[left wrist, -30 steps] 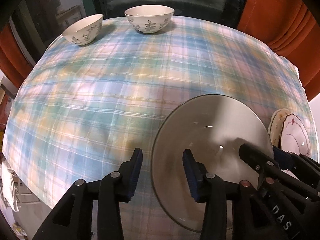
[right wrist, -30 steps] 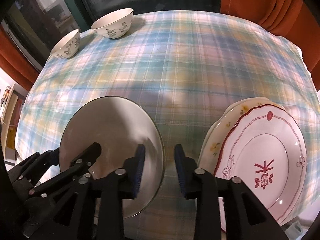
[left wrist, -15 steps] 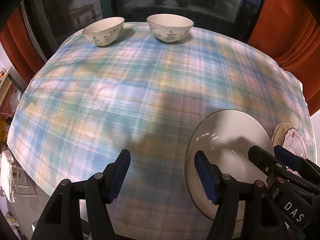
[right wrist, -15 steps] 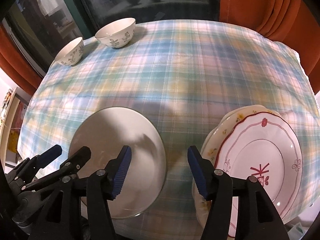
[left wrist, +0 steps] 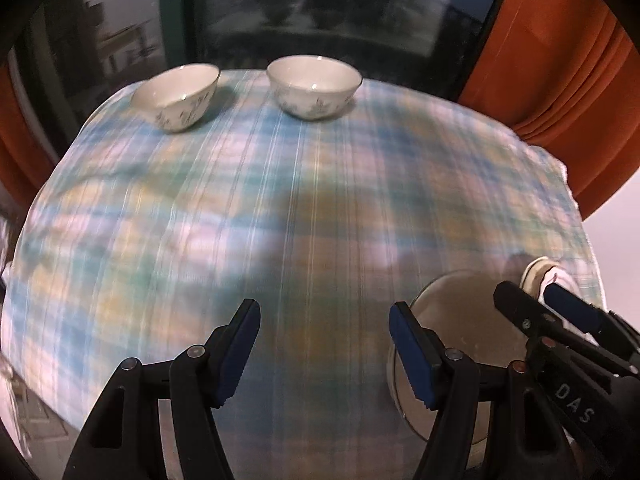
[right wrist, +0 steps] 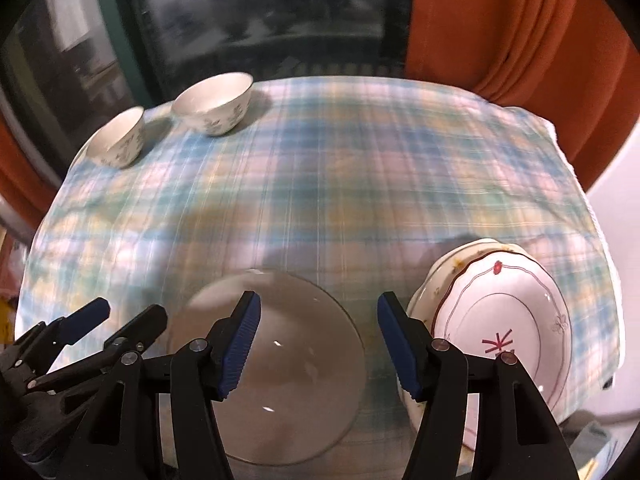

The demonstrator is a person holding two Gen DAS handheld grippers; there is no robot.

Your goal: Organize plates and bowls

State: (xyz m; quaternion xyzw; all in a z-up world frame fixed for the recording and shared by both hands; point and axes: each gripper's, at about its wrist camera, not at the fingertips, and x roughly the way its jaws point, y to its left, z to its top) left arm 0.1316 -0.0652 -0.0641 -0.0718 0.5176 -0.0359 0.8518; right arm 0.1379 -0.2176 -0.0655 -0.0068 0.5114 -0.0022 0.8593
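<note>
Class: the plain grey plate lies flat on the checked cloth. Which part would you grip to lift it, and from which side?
Grip the grey plate by its rim, at the near edge by the table's edge. It lies flat, so only the thin raised lip offers purchase. The left gripper and right gripper could probably each take one side.

The checked cloth (left wrist: 312,208) is smeared by blur in both views, so its lines run together. In the left wrist view, the left tool (left wrist: 324,344) covers the near side of the grey plate (left wrist: 456,312), and the right tool (left wrist: 552,312) hides most of the stack of plates (left wrist: 534,276); only a small pale edge shows. In the right wrist view, the right tool (right wrist: 318,340) covers part of the grey plate (right wrist: 304,320) and the near left side of the red-rimmed plate (right wrist: 508,320). The plate under it (right wrist: 448,272) shows only its rim. The leaf pictures on the two bowls (left wrist: 312,92) are too fuzzy to make out. The dark window (right wrist: 256,20) is blurry too.
</note>
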